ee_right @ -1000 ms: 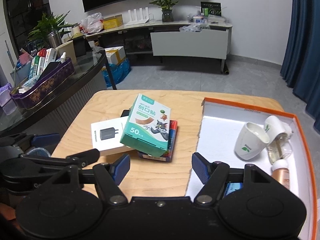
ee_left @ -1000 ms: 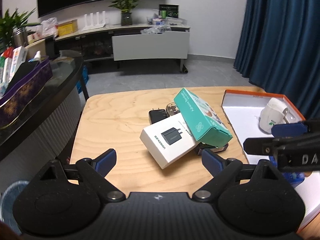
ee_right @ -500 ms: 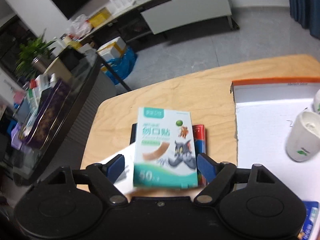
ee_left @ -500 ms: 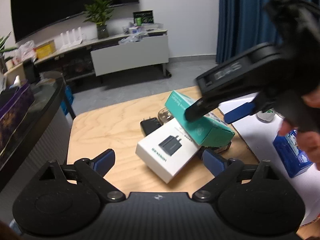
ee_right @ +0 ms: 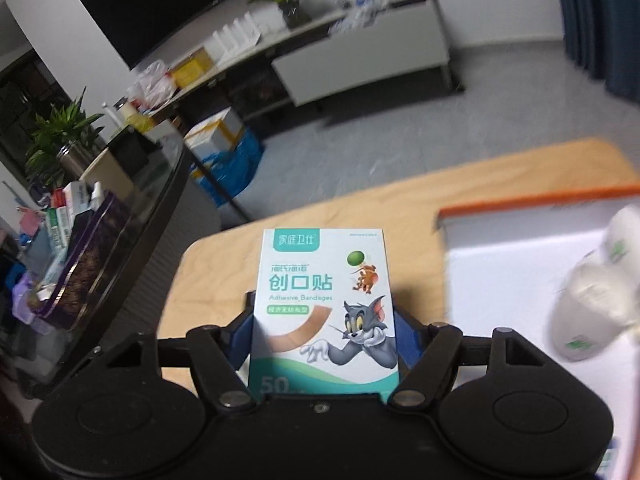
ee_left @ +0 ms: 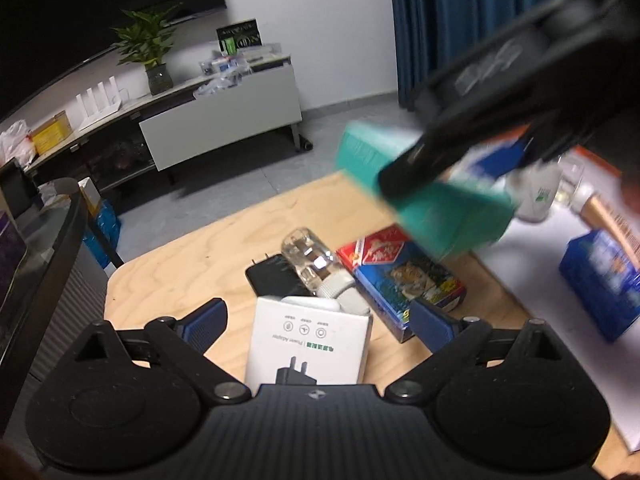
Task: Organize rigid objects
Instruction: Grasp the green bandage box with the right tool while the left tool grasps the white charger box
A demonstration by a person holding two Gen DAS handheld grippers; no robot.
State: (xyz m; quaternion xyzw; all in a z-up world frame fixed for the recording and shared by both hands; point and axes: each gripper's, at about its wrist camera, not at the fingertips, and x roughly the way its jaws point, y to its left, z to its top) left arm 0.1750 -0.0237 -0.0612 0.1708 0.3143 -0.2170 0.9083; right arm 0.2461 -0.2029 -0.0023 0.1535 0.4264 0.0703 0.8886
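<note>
We see a wooden table [ee_left: 188, 264] with a big white tray [ee_right: 500, 264] with an orange edge on it. Our right tongs [ee_right: 324, 334] have just squeezed in, and now they hold the green and white bandage box [ee_right: 324, 304] by its two long sides. The box is up in the air, off the table, beside the tray. Our left tongs [ee_left: 318, 316] are wide and hold nothing. A white plug box [ee_left: 308, 344] lies on the table between their blue pads. Just past it lie a red and blue box [ee_left: 404, 268], a clear little bottle [ee_left: 316, 264] and a black plug [ee_left: 268, 280], all close together. In the tray we see white cups [ee_right: 592, 304] and a blue box [ee_left: 600, 276].
</note>
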